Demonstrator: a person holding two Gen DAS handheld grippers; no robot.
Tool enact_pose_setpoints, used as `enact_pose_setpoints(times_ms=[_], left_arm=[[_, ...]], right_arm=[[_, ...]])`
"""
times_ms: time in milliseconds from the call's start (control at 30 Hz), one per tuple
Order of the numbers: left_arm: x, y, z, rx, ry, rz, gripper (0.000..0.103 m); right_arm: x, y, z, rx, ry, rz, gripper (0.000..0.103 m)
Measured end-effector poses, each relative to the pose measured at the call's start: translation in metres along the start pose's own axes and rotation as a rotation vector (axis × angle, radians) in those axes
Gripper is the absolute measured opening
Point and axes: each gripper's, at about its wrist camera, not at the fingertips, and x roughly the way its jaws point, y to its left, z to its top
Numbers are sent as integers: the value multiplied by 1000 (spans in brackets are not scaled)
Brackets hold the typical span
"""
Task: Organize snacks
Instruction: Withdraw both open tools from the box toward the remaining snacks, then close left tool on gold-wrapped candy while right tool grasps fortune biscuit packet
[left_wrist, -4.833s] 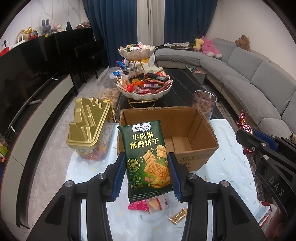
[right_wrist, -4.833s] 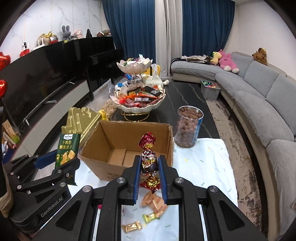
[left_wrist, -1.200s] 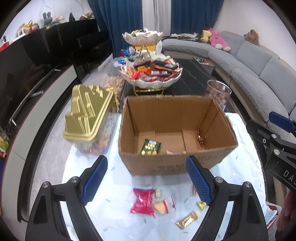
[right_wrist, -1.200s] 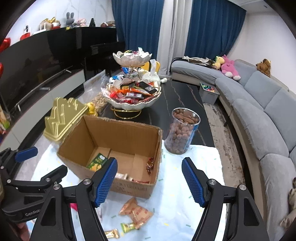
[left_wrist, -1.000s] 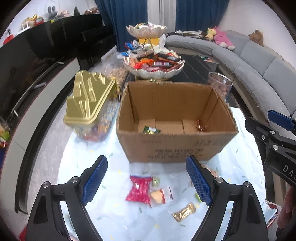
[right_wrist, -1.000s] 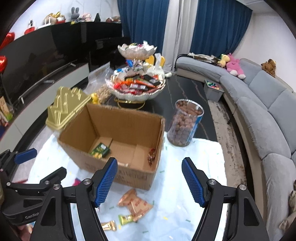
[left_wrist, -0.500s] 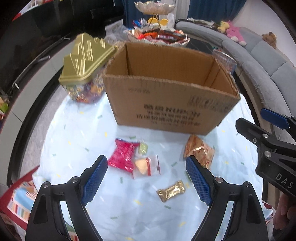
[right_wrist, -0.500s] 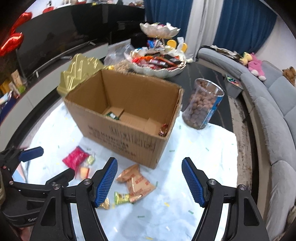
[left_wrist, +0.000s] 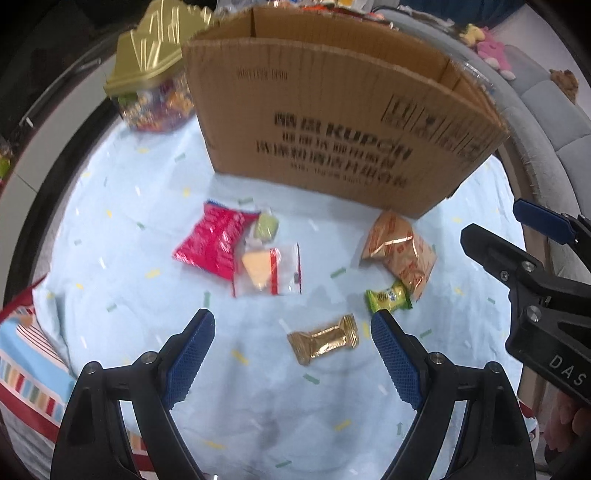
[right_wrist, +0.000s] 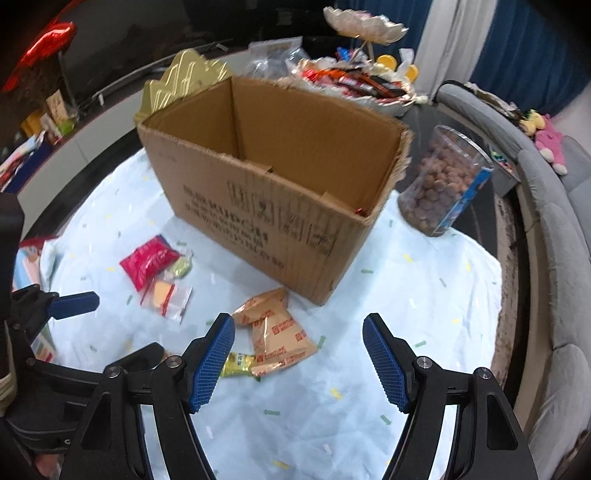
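A: Were the grippers holding anything?

B: No. The left gripper (left_wrist: 293, 336) was spread wide and empty over the gold candy (left_wrist: 323, 339). The right gripper (right_wrist: 298, 336) gaped empty too, the orange packets (right_wrist: 275, 332) just beside its left finger.

A: And the other snacks?

B: The red bag (left_wrist: 212, 240) and the clear packet (left_wrist: 267, 269) lay touching on the cloth (left_wrist: 110, 258), near the box (left_wrist: 332, 122). The green candy (left_wrist: 388, 297) lay just beside the orange packets.

This is a home living room. A long grey fabric sectional sofa (right_wrist: 554, 206) curves along one side with pink and yellow plush toys (right_wrist: 543, 134) on it, dark blue floor-length curtains (right_wrist: 517, 40) hang behind, and a tiered white scalloped snack dish (right_wrist: 364, 20) stands on the table.
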Motion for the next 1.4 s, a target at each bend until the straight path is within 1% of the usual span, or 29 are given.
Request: enact_pose_setpoints(times_ms=[200,300,500,700,967,1033,1133,1233,1400], left_arm=[[14,-3,-6,-32,31,2,87],[19,-1,-10,-61,24,10,87],[34,0,-15,-94,49,6,87],[44,-5,-15,-103,76,-1,87],[55,-17,-19,-116,101,15,86],[59,-19,-20,-113,107,15,80],[65,-26,-24,-100,109,13,76],[72,-29,-28,-92,116,15,68],[75,-30,-29,-94,102,16,64]], right_arm=[[16,3,-1,-47,49,35,73],[24,6,-4,-79,67,40,73],[39,8,-9,-128,98,54,72],[48,8,-9,-150,110,71,72],[62,12,-9,-176,120,82,72],[67,12,-9,-179,127,87,72],[74,14,-10,-178,132,94,72],[80,15,-10,-174,140,101,72],[90,19,-13,-177,155,108,72]])
